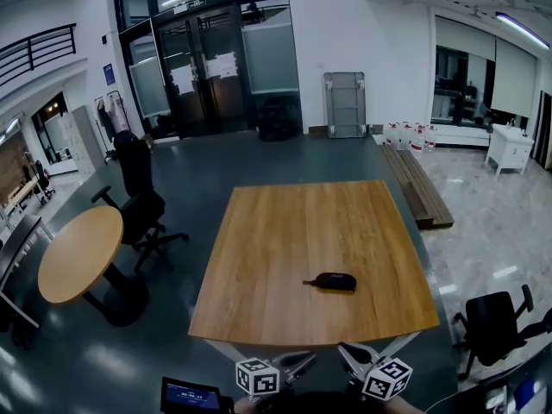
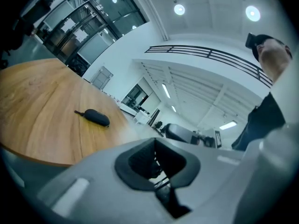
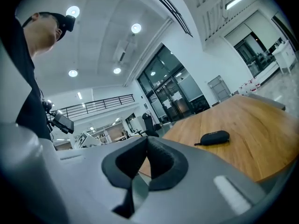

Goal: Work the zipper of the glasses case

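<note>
The left hand-held gripper (image 1: 304,360) and the right hand-held gripper (image 1: 344,350) are both fully closed and empty. The dark oval zippered glasses case (image 1: 335,281) lies ahead of them, well apart, on the square wooden worktop (image 1: 285,231).

The glasses case (image 1: 335,281) lies on the table (image 1: 285,231) near its front edge, a round table (image 1: 78,253) off left.

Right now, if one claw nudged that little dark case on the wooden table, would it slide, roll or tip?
Probably slide: the glasses case lies flat and low on the smooth table, so tipping seems unlikely. Being small, it is likely light.
</note>
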